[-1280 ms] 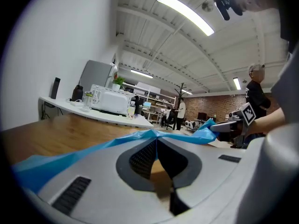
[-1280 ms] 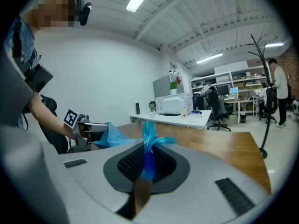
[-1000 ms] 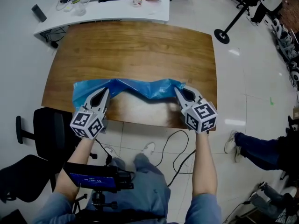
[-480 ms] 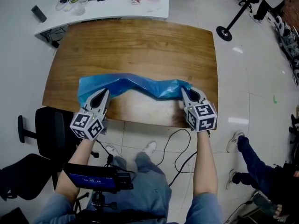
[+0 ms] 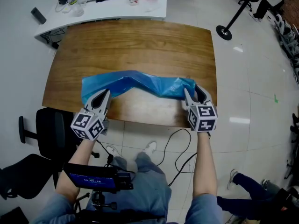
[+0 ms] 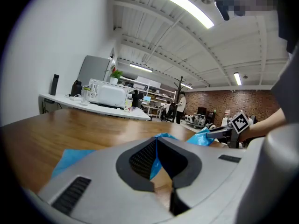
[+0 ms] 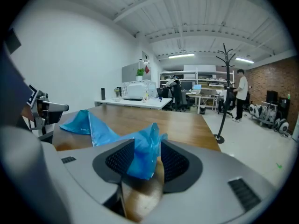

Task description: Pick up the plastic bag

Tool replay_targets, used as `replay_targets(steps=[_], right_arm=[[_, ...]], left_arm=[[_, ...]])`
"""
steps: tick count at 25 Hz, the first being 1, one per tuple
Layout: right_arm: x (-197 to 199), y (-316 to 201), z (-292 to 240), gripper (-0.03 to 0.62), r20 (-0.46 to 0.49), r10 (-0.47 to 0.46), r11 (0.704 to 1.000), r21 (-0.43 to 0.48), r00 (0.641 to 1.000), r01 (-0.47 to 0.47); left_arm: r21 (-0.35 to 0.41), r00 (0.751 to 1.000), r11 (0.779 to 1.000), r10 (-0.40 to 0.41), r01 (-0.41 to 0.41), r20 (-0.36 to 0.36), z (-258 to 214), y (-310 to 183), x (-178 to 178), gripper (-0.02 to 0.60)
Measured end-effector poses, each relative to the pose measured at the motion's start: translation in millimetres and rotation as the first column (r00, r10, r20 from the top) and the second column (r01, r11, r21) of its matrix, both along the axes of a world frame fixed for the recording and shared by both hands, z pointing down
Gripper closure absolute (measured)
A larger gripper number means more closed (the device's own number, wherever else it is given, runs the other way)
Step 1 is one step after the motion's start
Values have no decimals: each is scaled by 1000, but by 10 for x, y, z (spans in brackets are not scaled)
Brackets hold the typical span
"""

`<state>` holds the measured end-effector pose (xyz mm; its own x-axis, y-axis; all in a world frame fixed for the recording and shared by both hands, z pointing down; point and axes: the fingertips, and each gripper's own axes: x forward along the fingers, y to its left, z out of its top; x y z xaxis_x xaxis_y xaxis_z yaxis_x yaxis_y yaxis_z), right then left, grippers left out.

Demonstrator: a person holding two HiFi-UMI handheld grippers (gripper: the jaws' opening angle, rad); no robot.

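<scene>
Looking down from your head, you see your left gripper (image 5: 103, 93) at the table's (image 5: 140, 41) near left edge. How it grips is plain only in the left gripper view: its jaws are clamped on a thin blue sheet, pressed between the dark ribbed pads (image 6: 141, 157). That sheet is the left corner of the bag (image 5: 140, 83). It lies as a long crumpled strip across the near half of the brown wood-grain top, running from one gripper to the other. From above it looks almost flat. The gripper views show it rising off the wood in sharp, glossy folds of thin film. Your right gripper (image 5: 192, 89) sits at the bag's right end, by the table's near right corner. Its jaws have just been opening and now stand apart. Its own view shows a bunched, pointed fold of the bag standing between the meshed pads, not squeezed by them. Only the head view shows the pale tiled floor, the black chair (image 5: 46, 129) at your left and the cable (image 5: 180, 148) below the table. Only the gripper views show the room beyond: a white microwave (image 6: 110, 94) on a white desk, a brick wall (image 6: 224, 101), a black coat stand (image 7: 226, 73) and a person (image 7: 241, 94) standing at the far right.
</scene>
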<state>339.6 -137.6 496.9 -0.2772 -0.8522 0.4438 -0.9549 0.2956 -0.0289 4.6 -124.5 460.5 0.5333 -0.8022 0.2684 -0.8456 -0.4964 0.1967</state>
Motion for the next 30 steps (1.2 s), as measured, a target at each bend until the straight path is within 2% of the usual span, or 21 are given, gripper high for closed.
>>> replay_targets(steps=[8,16,20,25,28,30], right_arm=[[140,0,-131,405,-12,48,997,55,999,-47],[-53,-16,-177,407,4,-25,997,67,1000,25],[-295,-31,-275,407,27,-87,992,94,996,84],[-783,-62,-376,407,42,-196,974,127,980,190],[-1136,-66,-426,407,19,-268,955,138,963,263],[-1364,-65,-459,407,-28,-319,936,145,947,319]], left_arm=[[10,1000,1000,3,-3,15,-26,23,55,565],[16,1000,1000,-6,6,27,-49,42,99,565],[23,998,999,-23,22,54,-85,83,99,565],[36,994,999,-35,32,99,-133,125,47,548],[33,993,998,-52,49,103,-142,122,-76,541],[27,994,999,-50,47,97,-135,105,-139,534]])
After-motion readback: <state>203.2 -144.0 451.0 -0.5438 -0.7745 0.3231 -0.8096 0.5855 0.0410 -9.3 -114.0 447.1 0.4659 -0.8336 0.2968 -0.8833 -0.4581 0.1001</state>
